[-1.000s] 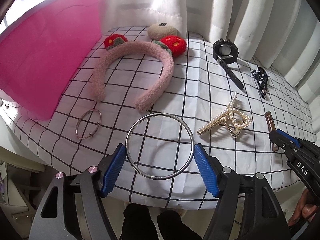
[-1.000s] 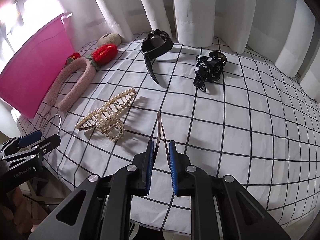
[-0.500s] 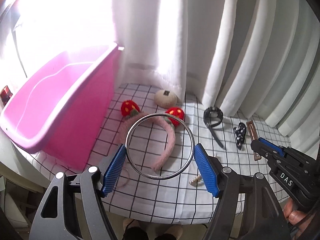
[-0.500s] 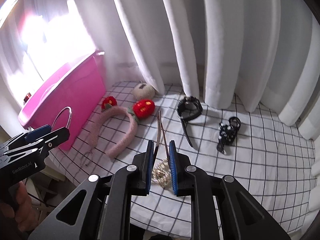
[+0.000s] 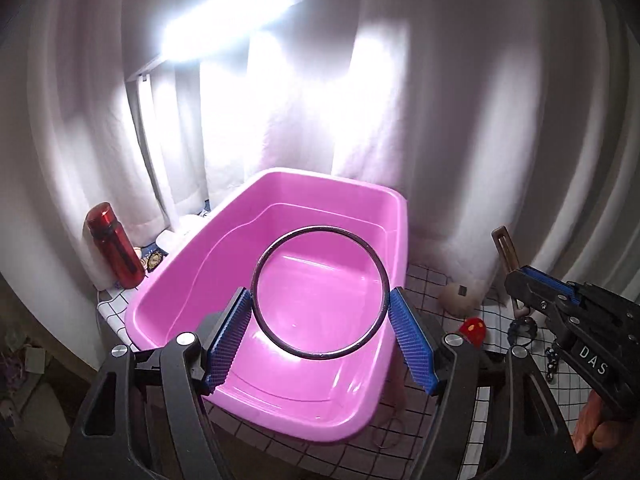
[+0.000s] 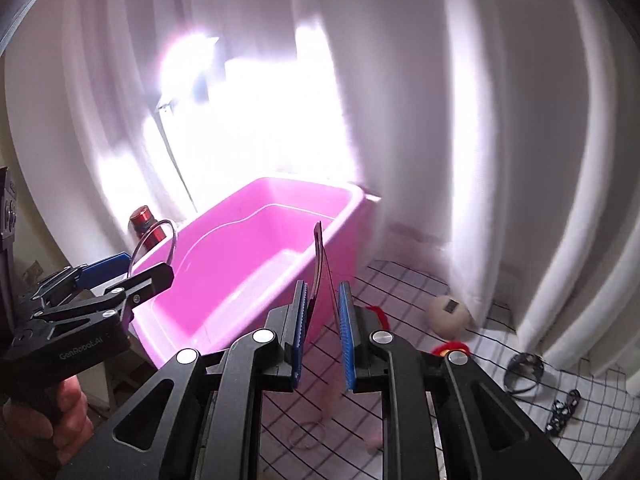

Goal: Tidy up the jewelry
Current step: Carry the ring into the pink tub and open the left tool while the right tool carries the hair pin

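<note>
My left gripper (image 5: pixel 320 332) is shut on a large metal bangle (image 5: pixel 320 356) and holds it above the open pink tub (image 5: pixel 344 192). The bangle also shows in the right wrist view (image 6: pixel 154 236), where the left gripper (image 6: pixel 132 272) is at the tub's left side. My right gripper (image 6: pixel 323 320) is shut on a thin brown hair clip (image 6: pixel 319 256), raised near the tub's (image 6: pixel 280 184) right wall. In the left wrist view the clip (image 5: pixel 506 248) sticks up from the right gripper (image 5: pixel 524 280). The tub looks empty inside.
A red bottle (image 5: pixel 114 246) stands left of the tub. On the checked cloth (image 6: pixel 420 292) lie a beige puff (image 6: pixel 448 310), a red strawberry headband end (image 6: pixel 450 348), a black watch (image 6: pixel 524 370), a black hair tie (image 6: pixel 562 410) and a small ring (image 6: pixel 306 434). White curtains hang behind.
Both grippers rose and swung left from the table toward the tub. The bangle now hangs over the tub, and the hair clip came along beside it.
</note>
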A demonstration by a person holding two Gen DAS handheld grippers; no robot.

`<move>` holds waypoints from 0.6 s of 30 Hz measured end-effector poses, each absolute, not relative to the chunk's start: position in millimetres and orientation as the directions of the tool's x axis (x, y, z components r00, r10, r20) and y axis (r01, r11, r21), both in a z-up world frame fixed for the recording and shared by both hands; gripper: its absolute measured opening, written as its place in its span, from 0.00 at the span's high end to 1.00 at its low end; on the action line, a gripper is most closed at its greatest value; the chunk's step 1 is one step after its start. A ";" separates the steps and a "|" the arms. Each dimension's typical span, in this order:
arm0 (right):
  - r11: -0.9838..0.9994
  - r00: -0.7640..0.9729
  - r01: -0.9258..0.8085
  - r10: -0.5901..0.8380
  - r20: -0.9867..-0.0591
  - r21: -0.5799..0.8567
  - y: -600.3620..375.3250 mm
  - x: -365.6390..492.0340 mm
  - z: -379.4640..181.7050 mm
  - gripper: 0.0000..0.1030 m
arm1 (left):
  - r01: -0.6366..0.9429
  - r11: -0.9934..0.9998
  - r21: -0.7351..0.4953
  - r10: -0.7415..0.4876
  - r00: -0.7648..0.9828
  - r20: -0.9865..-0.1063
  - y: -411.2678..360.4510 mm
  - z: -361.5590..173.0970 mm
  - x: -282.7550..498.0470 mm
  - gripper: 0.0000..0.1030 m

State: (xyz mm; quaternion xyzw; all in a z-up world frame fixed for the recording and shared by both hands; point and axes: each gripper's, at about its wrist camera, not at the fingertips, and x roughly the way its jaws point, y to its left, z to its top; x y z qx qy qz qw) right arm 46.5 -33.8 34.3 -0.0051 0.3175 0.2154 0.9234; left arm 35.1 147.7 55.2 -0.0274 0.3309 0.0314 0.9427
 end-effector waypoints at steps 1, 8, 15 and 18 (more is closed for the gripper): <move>0.901 0.694 -0.415 0.405 -0.595 0.129 -21.3 52.6 33.2 0.85 | -0.092 0.995 -0.025 0.055 0.774 -0.630 157.8 52.0 39.4 0.34; 0.871 0.622 -0.471 0.439 -0.648 0.138 39.9 85.1 17.7 0.85 | -0.158 0.987 -0.022 0.102 0.732 -0.673 211.1 25.6 61.5 0.34; 0.865 0.568 -0.487 0.418 -0.709 0.120 81.4 112.4 -2.1 0.85 | -0.183 0.983 -0.027 0.108 0.689 -0.716 236.5 0.2 80.7 0.34; 0.868 0.544 -0.483 0.401 -0.737 0.116 89.9 119.8 -11.7 0.85 | -0.182 0.983 -0.029 0.103 0.672 -0.733 242.4 -8.7 87.3 0.34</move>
